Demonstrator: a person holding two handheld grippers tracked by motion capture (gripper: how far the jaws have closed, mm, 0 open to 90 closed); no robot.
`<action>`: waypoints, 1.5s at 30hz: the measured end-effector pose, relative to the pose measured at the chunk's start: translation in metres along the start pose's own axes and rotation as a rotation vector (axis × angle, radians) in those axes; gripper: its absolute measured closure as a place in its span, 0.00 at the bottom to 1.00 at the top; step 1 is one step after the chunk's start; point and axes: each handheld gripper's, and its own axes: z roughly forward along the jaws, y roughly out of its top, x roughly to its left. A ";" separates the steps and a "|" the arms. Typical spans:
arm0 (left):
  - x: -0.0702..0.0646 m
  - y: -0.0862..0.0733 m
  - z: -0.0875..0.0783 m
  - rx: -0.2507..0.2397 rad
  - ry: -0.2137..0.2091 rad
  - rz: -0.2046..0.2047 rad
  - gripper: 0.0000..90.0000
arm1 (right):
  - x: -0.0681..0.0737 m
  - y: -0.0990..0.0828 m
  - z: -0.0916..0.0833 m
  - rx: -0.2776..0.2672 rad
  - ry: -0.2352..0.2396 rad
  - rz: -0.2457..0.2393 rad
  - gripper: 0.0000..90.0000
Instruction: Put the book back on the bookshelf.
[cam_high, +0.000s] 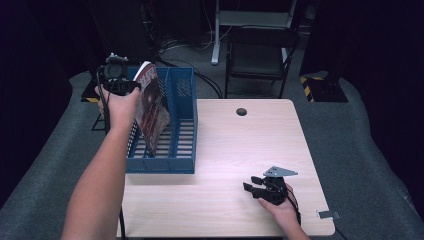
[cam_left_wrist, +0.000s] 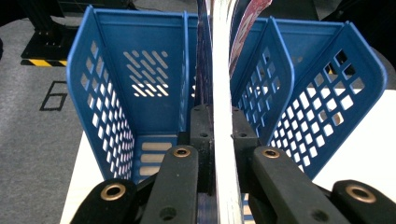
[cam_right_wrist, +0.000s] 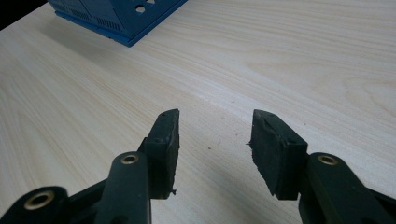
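Magazine (cam_left_wrist: 221, 70) edge-on between left gripper (cam_left_wrist: 217, 126) jaws, cover unreadable.

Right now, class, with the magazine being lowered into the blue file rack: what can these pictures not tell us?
- Magazine title: high view, too small and blurred.
- Its lower edge: high view, hidden by the blue file rack wall, so contact with the floor is unclear.
- Its cover: left gripper view, seen edge-on between the left tool jaws.
- Rack's far compartments: right gripper view, cut off by the top edge.
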 end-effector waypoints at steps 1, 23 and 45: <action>-0.001 -0.001 0.001 0.005 0.001 -0.001 0.93 | 0.000 0.000 0.000 0.000 0.000 0.000 0.58; 0.008 -0.014 0.021 0.026 0.010 -0.009 0.93 | -0.001 0.000 0.000 0.005 -0.004 -0.001 0.58; 0.003 -0.027 0.039 0.022 -0.002 0.021 0.93 | -0.001 0.000 0.000 0.003 0.001 0.005 0.58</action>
